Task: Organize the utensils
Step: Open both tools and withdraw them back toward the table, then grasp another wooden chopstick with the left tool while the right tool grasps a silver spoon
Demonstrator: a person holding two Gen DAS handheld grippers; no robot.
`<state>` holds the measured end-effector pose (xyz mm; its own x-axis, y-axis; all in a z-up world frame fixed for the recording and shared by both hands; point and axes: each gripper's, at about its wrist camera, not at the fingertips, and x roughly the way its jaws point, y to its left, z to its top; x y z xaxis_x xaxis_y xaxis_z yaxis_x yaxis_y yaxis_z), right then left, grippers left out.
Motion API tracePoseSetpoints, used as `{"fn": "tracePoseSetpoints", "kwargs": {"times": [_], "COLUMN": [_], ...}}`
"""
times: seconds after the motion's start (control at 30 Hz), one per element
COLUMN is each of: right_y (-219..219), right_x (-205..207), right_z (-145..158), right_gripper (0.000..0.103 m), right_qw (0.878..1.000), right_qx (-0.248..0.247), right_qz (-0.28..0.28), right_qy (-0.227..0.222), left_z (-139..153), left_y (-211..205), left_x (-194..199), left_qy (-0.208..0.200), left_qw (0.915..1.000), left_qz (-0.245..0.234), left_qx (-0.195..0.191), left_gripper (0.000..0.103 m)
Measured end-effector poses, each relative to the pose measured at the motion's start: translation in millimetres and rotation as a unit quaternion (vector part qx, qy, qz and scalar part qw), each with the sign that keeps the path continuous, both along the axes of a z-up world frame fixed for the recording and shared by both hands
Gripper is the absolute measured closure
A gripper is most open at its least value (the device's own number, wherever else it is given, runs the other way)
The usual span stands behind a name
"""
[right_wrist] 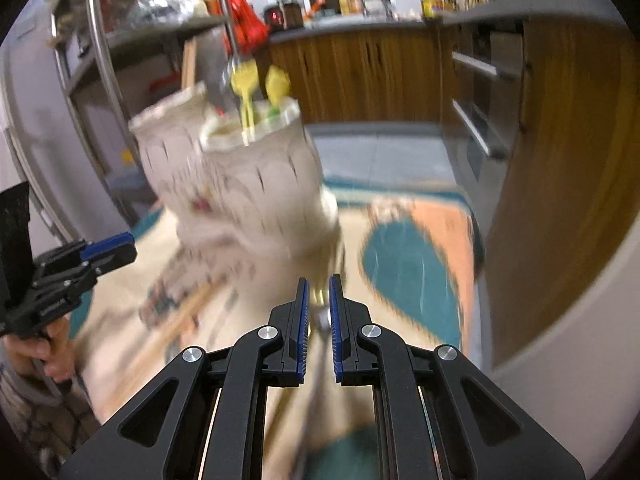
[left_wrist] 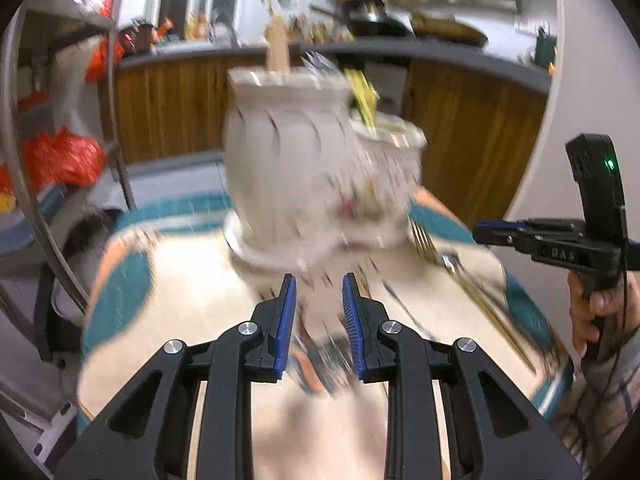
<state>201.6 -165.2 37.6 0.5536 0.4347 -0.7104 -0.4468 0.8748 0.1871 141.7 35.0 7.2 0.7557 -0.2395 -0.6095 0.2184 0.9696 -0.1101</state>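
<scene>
Two joined white ceramic holders (left_wrist: 296, 168) stand on a patterned cloth; they also show in the right wrist view (right_wrist: 248, 184). A wooden utensil (left_wrist: 277, 50) and yellow plastic utensils (right_wrist: 245, 84) stick out of them. A gold fork (left_wrist: 424, 240) lies on the cloth to the right of the holders. My left gripper (left_wrist: 319, 284) is open and empty just in front of the holders. My right gripper (right_wrist: 319, 288) is narrowly parted around a gold-and-silver utensil (right_wrist: 320, 312) lying under it; whether it grips it is unclear because of blur.
The cloth (left_wrist: 180, 292) has teal and orange patches and covers a small table. Wooden chopsticks (right_wrist: 176, 320) lie on it at left. A metal rack (left_wrist: 24, 128) with red bags stands left. Wooden cabinets (right_wrist: 380, 72) and a counter lie behind.
</scene>
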Motion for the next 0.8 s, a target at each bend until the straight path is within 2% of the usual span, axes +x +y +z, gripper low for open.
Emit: {"fn": "tracePoseSetpoints", "kwargs": {"times": [0.2, 0.4, 0.67, 0.8], "right_y": [0.3, 5.1, 12.9, 16.4], "right_x": [-13.6, -14.4, -12.0, -9.2], "right_z": [-10.3, -16.2, -24.8, -28.2], "right_gripper": [0.092, 0.092, 0.092, 0.091], "right_qw": [1.000, 0.999, 0.998, 0.998], "right_qx": [-0.010, -0.019, -0.042, -0.054], "right_qz": [0.020, 0.026, 0.028, 0.024], "right_qy": [0.021, 0.032, 0.040, 0.039], "left_z": [-19.9, -32.1, -38.9, -39.7], "left_y": [-23.2, -34.1, -36.6, -43.2], "left_x": [-8.5, -8.7, -8.3, -5.5], "left_qy": [0.042, 0.065, 0.069, 0.064], "left_qw": [0.9978, 0.9951, 0.9940, 0.9925], "left_qz": [-0.046, -0.057, -0.057, -0.056], "left_qx": [0.024, 0.048, 0.064, 0.087], "left_gripper": [0.079, 0.079, 0.079, 0.079]}}
